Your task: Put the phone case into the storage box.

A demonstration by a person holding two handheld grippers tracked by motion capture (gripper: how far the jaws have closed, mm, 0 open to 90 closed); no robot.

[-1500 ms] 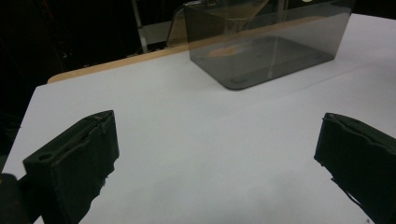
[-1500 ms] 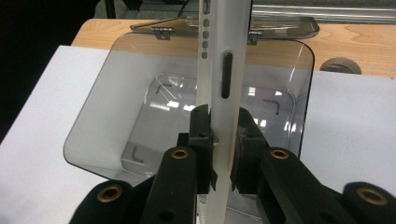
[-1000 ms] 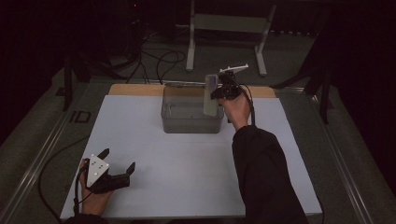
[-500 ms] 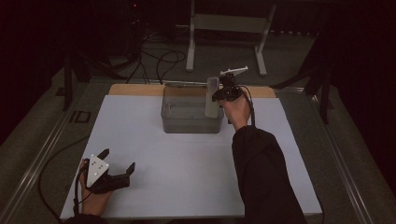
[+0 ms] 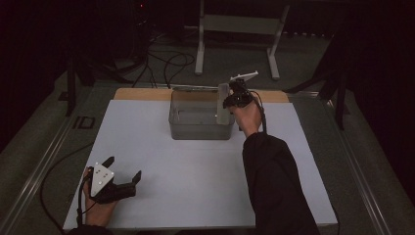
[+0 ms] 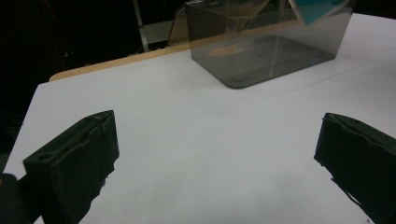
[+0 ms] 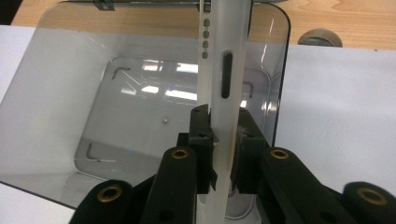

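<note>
Nothing has moved: right gripper (image 7: 223, 154) still clamps a white slat (image 7: 224, 70) over the bin's (image 5: 195, 129) right wall; left gripper (image 5: 117, 183) rests open near the table's (image 5: 195, 171) front-left corner.

Dim room, dark all around the lit white bench (image 5: 195, 166). Overhead lights glare as bright patches on the bin (image 7: 140, 93) floor. The high view is grainy; nearby black tool parts look soft.

My right gripper (image 5: 234, 99) is clamped tight, arm stretched forward; my left gripper (image 5: 119, 177) rests low, fingers (image 6: 74, 161) spread wide.
</note>
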